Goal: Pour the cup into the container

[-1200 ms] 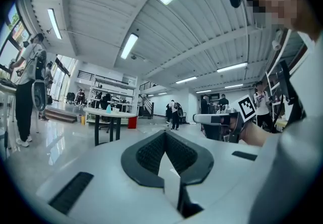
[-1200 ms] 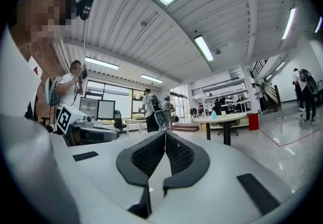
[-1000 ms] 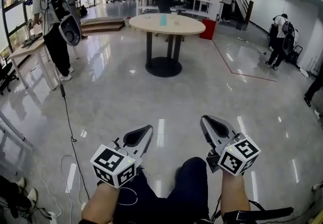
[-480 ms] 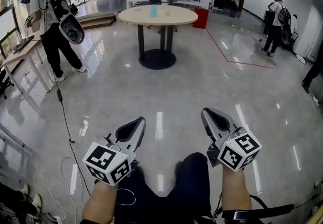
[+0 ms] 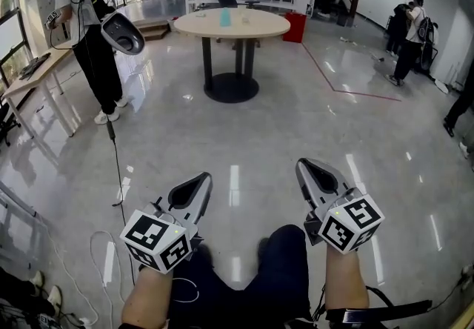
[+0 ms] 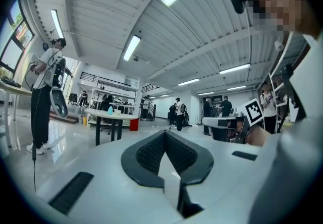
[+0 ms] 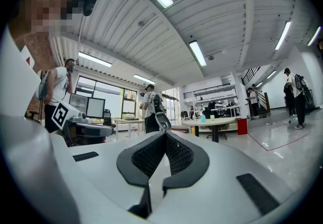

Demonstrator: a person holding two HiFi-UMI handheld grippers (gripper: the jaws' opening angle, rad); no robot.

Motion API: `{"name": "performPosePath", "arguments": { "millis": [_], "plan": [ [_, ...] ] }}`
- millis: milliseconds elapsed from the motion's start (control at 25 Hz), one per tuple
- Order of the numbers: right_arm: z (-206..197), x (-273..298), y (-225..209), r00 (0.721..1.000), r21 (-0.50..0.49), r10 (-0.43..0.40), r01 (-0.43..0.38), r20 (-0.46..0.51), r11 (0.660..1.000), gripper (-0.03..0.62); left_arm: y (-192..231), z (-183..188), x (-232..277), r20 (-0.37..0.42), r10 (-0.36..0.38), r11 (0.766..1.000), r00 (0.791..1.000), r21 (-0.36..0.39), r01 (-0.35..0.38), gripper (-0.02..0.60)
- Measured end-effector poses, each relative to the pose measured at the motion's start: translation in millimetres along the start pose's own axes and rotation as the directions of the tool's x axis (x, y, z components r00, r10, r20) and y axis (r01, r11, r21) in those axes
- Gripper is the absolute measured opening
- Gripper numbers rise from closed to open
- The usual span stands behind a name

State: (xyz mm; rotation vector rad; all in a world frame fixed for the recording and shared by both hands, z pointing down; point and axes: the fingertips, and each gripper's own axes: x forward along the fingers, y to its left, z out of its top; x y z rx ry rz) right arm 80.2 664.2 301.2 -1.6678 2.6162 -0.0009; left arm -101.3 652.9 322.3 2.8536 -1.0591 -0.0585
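A round beige table (image 5: 259,27) stands far ahead across the glossy floor. On it stand a light blue cup-like thing (image 5: 225,17) and a smaller item I cannot make out. My left gripper (image 5: 203,180) and my right gripper (image 5: 303,167) are held low in front of my legs, level, far from the table. Both are shut with nothing between the jaws. The left gripper view shows its shut jaws (image 6: 164,132) with the table (image 6: 112,114) far off at the left. In the right gripper view its closed tips (image 7: 165,133) point toward the table (image 7: 212,121).
A person (image 5: 92,31) carrying a gripper stands at the left near a desk (image 5: 29,72). Cables (image 5: 112,172) lie on the floor at the left. A red bin (image 5: 298,26) sits behind the table. More people (image 5: 409,35) stand at the right.
The person at the left has stepped nearer and turned. The head view has tilted slightly, so the table sits a little higher. Both grippers have hardly moved and stay shut.
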Motion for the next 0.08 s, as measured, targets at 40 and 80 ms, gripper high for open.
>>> {"name": "performPosePath", "arguments": {
  "millis": [40, 80],
  "plan": [
    [0.2, -0.6, 0.0, 1.0, 0.002, -0.001, 0.001, 0.0, 1.0, 0.005, 0.0, -0.3, -0.6, 0.0, 0.002, 1.0, 1.0, 0.001, -0.002, 0.001],
    [0.3, -1.3, 0.0, 1.0, 0.003, -0.003, 0.003, 0.0, 1.0, 0.005, 0.0, -0.7, -1.3, 0.0, 0.003, 1.0, 1.0, 0.001, -0.003, 0.001]
  ]
}}
